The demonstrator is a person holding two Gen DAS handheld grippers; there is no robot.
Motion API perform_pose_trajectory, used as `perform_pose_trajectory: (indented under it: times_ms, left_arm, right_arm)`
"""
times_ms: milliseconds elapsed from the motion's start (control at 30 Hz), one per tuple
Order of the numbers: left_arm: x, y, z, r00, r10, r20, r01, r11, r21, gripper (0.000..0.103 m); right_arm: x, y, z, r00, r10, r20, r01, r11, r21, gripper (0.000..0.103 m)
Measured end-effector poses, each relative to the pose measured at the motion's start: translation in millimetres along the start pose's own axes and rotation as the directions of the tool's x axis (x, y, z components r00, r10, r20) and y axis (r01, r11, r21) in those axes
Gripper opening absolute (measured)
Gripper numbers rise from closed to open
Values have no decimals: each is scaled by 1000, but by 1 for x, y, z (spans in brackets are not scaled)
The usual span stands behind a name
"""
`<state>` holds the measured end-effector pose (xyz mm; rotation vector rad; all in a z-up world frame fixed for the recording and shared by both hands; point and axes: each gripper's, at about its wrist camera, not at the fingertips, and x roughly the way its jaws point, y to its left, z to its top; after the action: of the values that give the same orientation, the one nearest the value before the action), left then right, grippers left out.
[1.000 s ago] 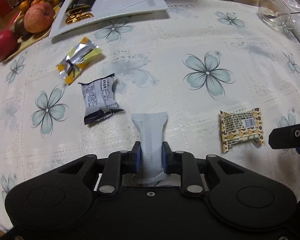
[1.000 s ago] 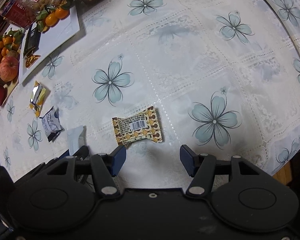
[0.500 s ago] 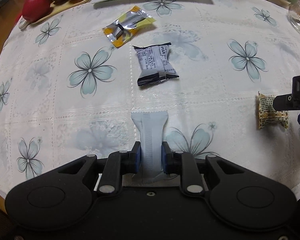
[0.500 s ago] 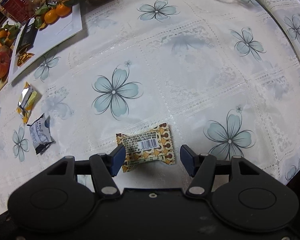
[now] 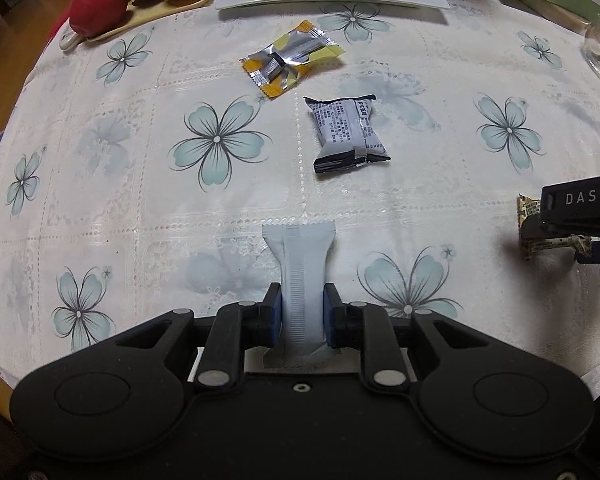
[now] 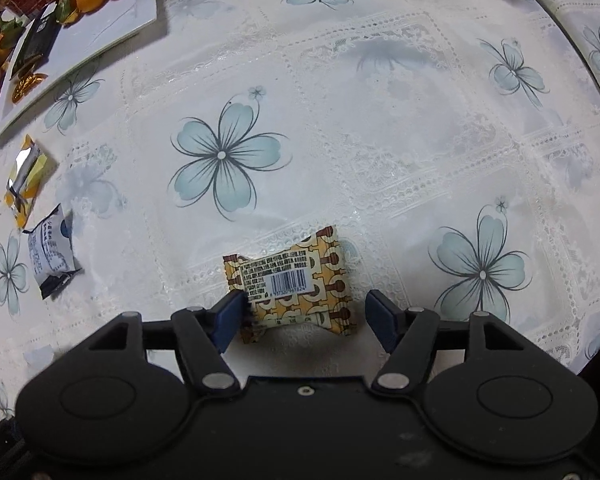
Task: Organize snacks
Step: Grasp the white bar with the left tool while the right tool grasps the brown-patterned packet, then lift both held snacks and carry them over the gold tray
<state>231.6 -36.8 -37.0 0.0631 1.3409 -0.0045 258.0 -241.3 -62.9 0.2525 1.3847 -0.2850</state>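
the left gripper [image 5: 302, 312] pinches a pale grey snack packet [image 5: 301, 264] between its blue pads, the packet pointing forward over the flowered tablecloth [image 5: 140, 208]. the right gripper [image 6: 305, 316] is spread wide around a yellow patterned snack [image 6: 292, 284]; its left pad touches the snack, the right pad stays apart. a grey printed snack [image 5: 346, 132] and a silver-yellow snack [image 5: 290, 58] lie further ahead of the left gripper.
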Motion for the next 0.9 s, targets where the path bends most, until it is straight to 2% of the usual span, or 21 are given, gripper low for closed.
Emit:
perform_pose_trajectory:
  times_ms: [200, 233, 300, 367, 467, 533, 700, 900]
  left_arm:
    - [-1, 1, -1, 1000, 3, 2, -3, 1000, 4, 30]
    - [0, 1, -1, 1000, 4, 2, -4, 1000, 4, 30]
    - [0, 2, -1, 1000, 6, 2, -6, 1000, 1, 30]
    - [0, 3, -2, 1000, 10, -1, -10, 1000, -4, 30]
    - [1, 5, -2, 1000, 12, -5, -12, 1000, -9, 30]
    - [0, 5, -2, 1000, 9, -2, -9, 1000, -12, 30]
    - [-4, 5, -2, 1000, 17, 15, -17, 1000, -10, 29]
    - [-5, 2, -5, 999, 41, 31, -41, 999, 6, 30]
  right_arm:
    - [-2, 11, -3, 999, -35, 41, 37, 999, -39, 69]
    - [-3, 11, -2, 998, -37, 48, 39, 998, -42, 67]
    - [-5, 13, -3, 997, -43, 61, 47, 997, -60, 53]
    - [-5, 14, -2, 998, -42, 57, 47, 995, -83, 51]
    - [-7, 13, -2, 998, -31, 46, 35, 996, -83, 40]
    - [-11, 10, -1, 999, -12, 42, 15, 997, -73, 38]
    - [-30, 7, -3, 996, 33, 82, -27, 997, -79, 20]
    - [-44, 13, -9, 991, 27, 134, -11, 993, -120, 19]
